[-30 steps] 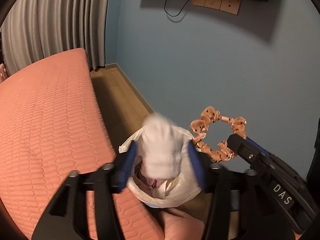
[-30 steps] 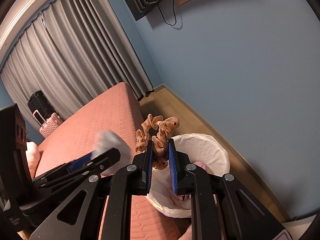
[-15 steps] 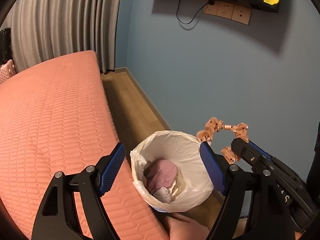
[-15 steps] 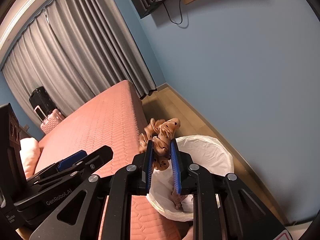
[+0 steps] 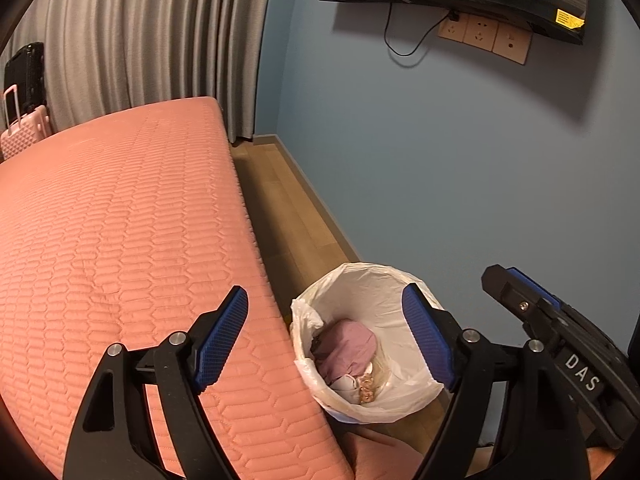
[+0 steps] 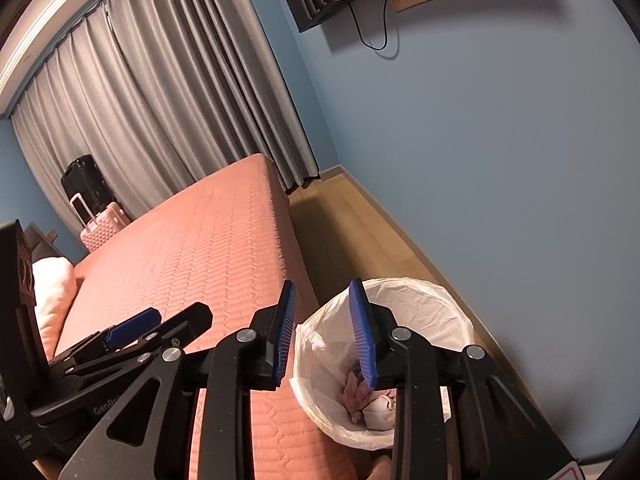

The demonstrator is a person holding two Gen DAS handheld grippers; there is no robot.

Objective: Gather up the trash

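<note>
Both grippers hover above the trash bin [image 5: 416, 280], which stands on the floor between the bed [image 5: 120, 240] and the blue wall. The left gripper [image 5: 326, 340] has its jaws spread wide and the right gripper [image 6: 322, 330] has its jaws parted, both empty. A pink cloth [image 5: 348, 346], a white wad [image 6: 380, 410] and a tan scrunchie [image 5: 366, 390] lie inside the bin's white liner.

Your left claw [image 5: 326, 338] and right claw [image 6: 322, 330] are matte black frames with silver screws, ribbed blue pads [image 5: 222, 338] and white "DAS" lettering.

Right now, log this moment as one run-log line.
left tongs: open, empty | right tongs: open, empty | trash bin: beside bed, holds pink cloth, scrunchie
</note>
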